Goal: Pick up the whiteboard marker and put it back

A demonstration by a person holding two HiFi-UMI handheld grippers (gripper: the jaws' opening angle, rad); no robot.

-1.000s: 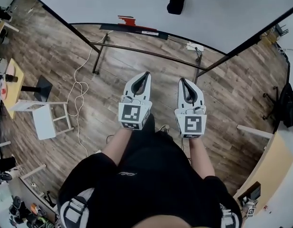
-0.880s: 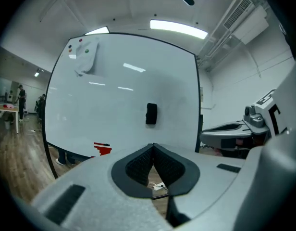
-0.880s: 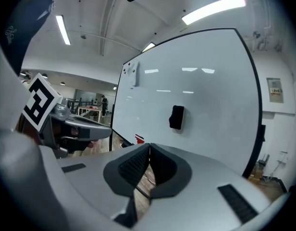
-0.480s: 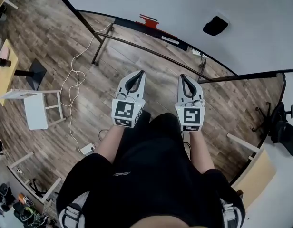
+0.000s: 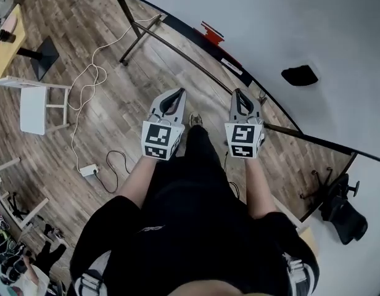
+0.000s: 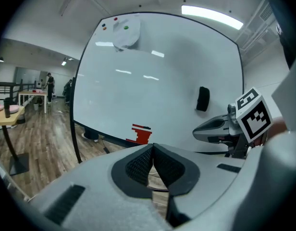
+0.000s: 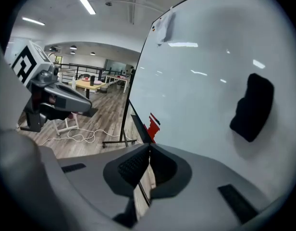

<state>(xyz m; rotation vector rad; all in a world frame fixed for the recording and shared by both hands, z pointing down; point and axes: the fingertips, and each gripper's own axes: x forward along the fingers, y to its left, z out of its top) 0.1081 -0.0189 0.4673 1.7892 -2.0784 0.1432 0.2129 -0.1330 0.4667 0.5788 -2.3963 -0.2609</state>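
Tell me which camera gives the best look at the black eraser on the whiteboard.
The right gripper view: the black eraser sits large and close on the whiteboard, outline clear. The left gripper view shows it smaller and farther; the head view shows only a small dark patch from above.

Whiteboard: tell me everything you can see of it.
The whiteboard is a large, glossy white panel with a dark frame. It stands upright on a dark metal stand on the wood floor. Ceiling lights reflect in it, and no writing shows. A black eraser sticks to its face. A pale sheet and small coloured magnets sit near one top corner. A red thing rests on the dark ledge along its bottom edge.
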